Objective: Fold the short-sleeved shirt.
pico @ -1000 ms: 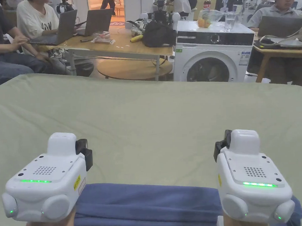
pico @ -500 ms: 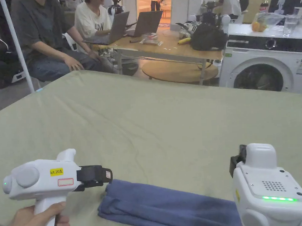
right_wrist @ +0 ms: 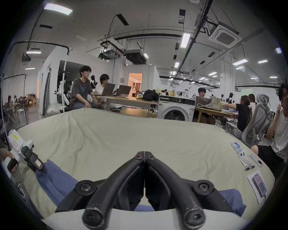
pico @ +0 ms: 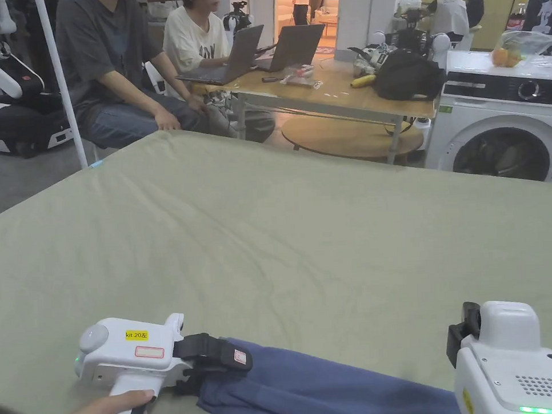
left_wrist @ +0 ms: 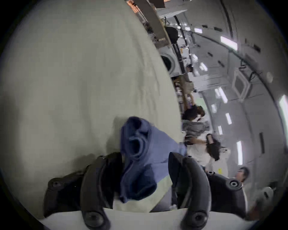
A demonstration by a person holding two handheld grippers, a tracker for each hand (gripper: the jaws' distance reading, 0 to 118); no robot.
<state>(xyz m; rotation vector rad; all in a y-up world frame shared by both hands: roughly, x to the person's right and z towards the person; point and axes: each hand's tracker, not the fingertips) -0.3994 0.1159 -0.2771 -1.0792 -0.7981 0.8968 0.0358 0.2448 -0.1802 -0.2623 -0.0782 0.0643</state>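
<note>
Green sheet [pico: 282, 233] | left gripper [left_wrist: 145, 169] parted around blue shirt [left_wrist: 140, 149]; right gripper [right_wrist: 144, 153] clenched empty

The short-sleeved shirt [pico: 328, 388] is blue, folded into a long narrow band, lying flat along the near edge of the pale green surface [pico: 281, 227], its left end bunched in soft layered folds.

Matt cloth and hard plastic

The blue shirt [pico: 328, 388] is seen as soft matt knit; the bed [pico: 282, 239] is covered in creased matt green cloth; the left tool [pico: 233, 355] is cased in smooth white plastic.
</note>
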